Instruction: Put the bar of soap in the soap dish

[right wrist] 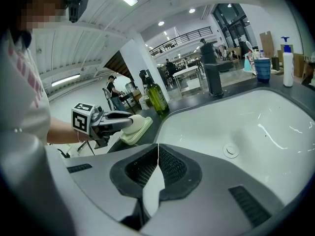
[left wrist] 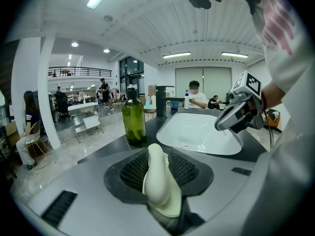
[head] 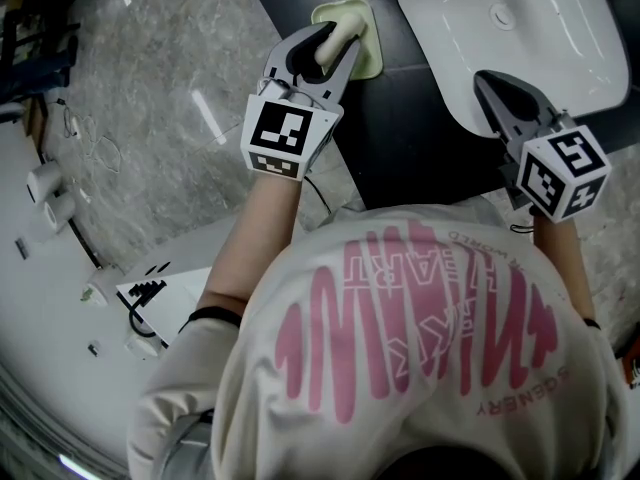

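The cream bar of soap (left wrist: 158,176) stands on edge between my left gripper's (head: 325,43) jaws, which are shut on it. In the right gripper view the soap (right wrist: 136,121) rests on or just above the pale green soap dish (right wrist: 132,135); I cannot tell whether they touch. The dish (head: 368,60) lies on the dark counter (head: 400,138) left of the white sink (head: 520,28). My right gripper (head: 497,90) is shut and empty, hovering over the sink's near rim, well to the right of the dish.
A green glass bottle (left wrist: 134,122) stands on the counter beyond the dish, near a dark faucet (right wrist: 214,80). A blue cup (right wrist: 262,68) and a white pump bottle (right wrist: 288,60) stand behind the basin. Marble floor (head: 170,98) lies left of the counter edge.
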Available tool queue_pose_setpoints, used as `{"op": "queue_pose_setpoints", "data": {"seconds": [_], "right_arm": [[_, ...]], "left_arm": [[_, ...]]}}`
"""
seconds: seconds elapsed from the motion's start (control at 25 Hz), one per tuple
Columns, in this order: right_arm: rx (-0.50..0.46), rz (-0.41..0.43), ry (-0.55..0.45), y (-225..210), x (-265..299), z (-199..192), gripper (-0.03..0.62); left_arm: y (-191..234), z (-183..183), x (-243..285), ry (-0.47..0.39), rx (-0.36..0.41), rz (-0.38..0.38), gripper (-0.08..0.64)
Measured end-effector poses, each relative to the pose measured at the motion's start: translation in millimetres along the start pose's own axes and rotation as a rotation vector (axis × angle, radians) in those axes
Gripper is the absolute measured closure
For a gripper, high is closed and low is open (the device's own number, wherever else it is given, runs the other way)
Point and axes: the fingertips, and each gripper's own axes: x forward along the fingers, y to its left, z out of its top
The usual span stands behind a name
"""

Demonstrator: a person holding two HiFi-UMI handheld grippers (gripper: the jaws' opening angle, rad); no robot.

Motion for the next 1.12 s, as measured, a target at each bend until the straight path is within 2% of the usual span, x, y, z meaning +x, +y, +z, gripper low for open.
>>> {"op": "queue_pose_setpoints", "data": {"seconds": [1.12], "right_arm": [[-0.018,0.022,-0.001,14.7,-7.6,-3.7,0.575]], "left_arm": [[-4.3,9.4,-9.4,-0.025,-0.003,0.025,0.445]]}}
